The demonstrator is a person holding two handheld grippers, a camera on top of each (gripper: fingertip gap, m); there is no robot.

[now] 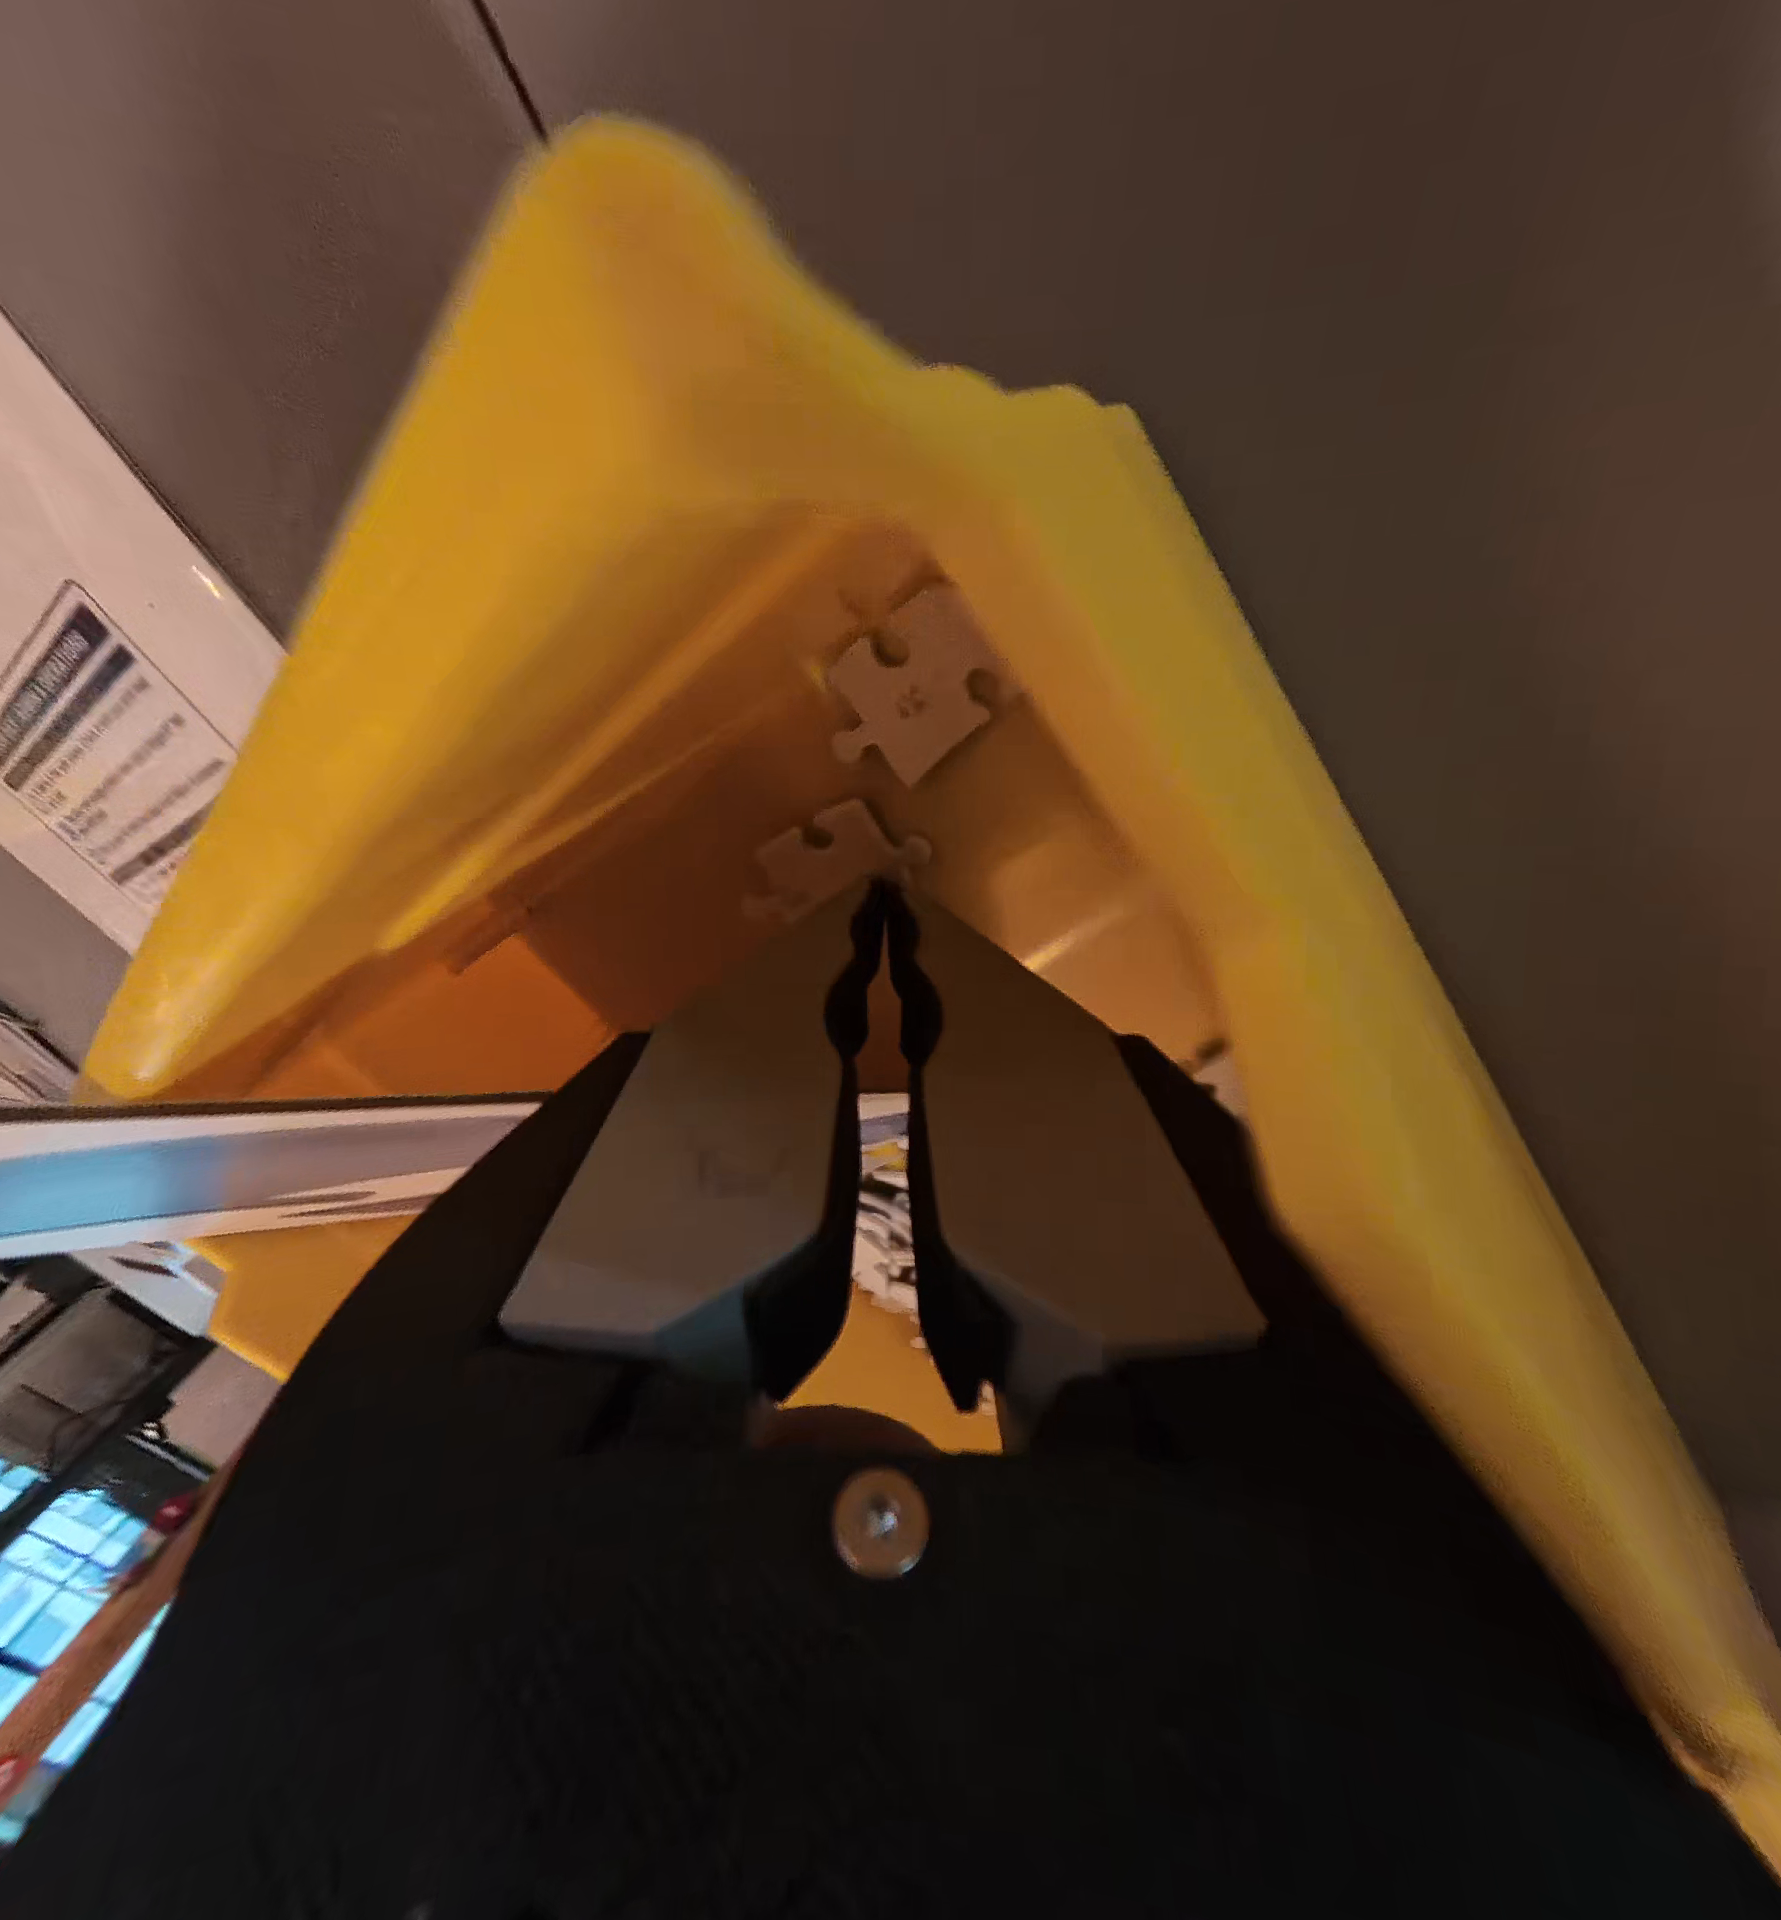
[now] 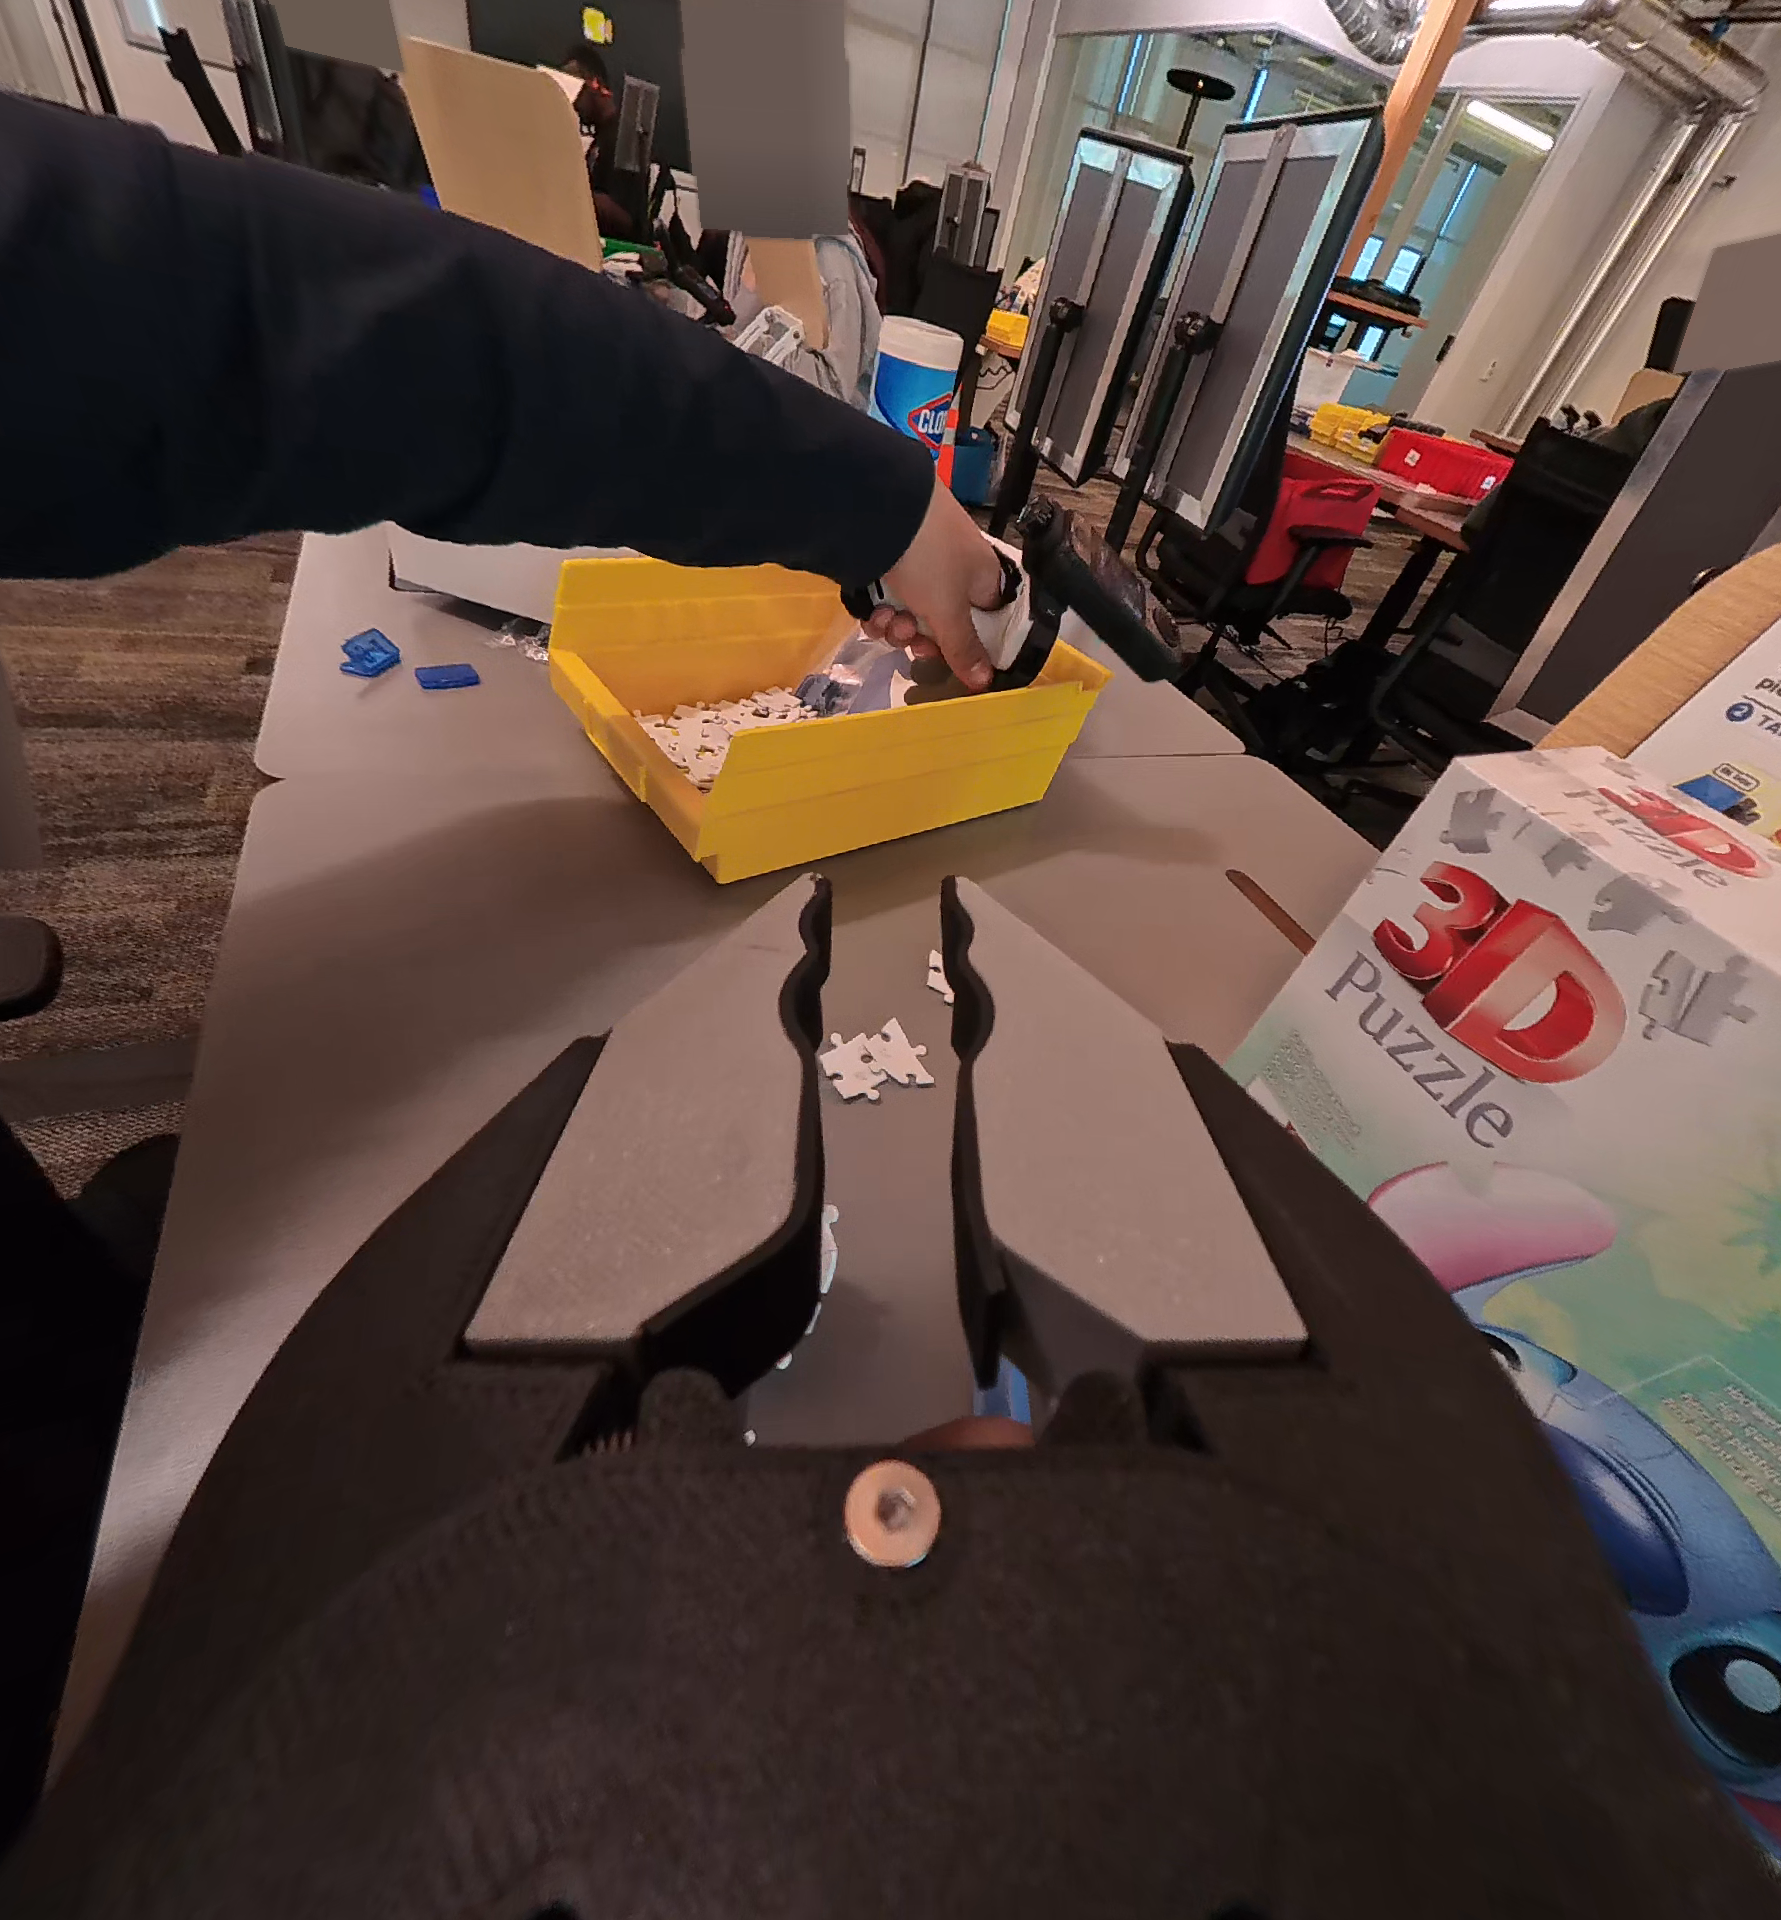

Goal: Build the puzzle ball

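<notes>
In the left wrist view my left gripper [image 1: 887,896] is down inside the yellow bin [image 1: 657,468]. Its fingers are shut and their tips pinch the near edge of a white puzzle piece [image 1: 834,862]. A second white piece [image 1: 917,696] lies in the bin's far corner. In the right wrist view the left gripper [image 2: 1011,644] is held by a hand in the yellow bin [image 2: 865,769], its fingertips hidden behind the wall. A pile of white pieces [image 2: 720,727] lies in that bin. My right gripper [image 2: 884,894] is open and empty above the grey table [image 2: 450,935]. Two joined white pieces [image 2: 875,1060] lie on the table between its fingers, and another piece [image 2: 936,975] lies beside the right finger.
The puzzle box [image 2: 1551,1091] stands at the right on the table. Two blue plastic parts [image 2: 372,652] lie at the far left of the table. A dark-sleeved arm [image 2: 398,395] reaches across to the bin. Chairs and screens stand beyond the table. Across from one pair of fingers to the other is roughly 50 cm.
</notes>
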